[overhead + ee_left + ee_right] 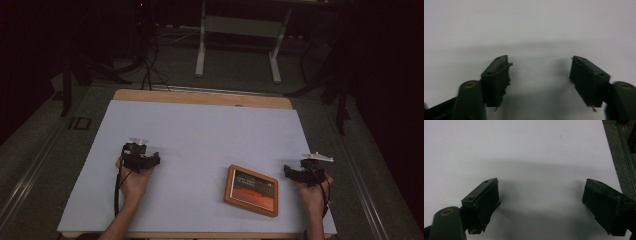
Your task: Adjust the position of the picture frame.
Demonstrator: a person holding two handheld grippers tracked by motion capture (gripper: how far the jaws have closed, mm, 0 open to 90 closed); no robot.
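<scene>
Book (251, 190) flat, just left of right tongs (291, 171)

Dim, soft-focus frames with diffuse shadows

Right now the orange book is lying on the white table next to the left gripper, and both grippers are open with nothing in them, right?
Not quite. The orange book lies beside the right gripper, not the left gripper, as the high view shows. The rest holds: it lies on the white table, and both grippers are open and hold nothing.
</scene>
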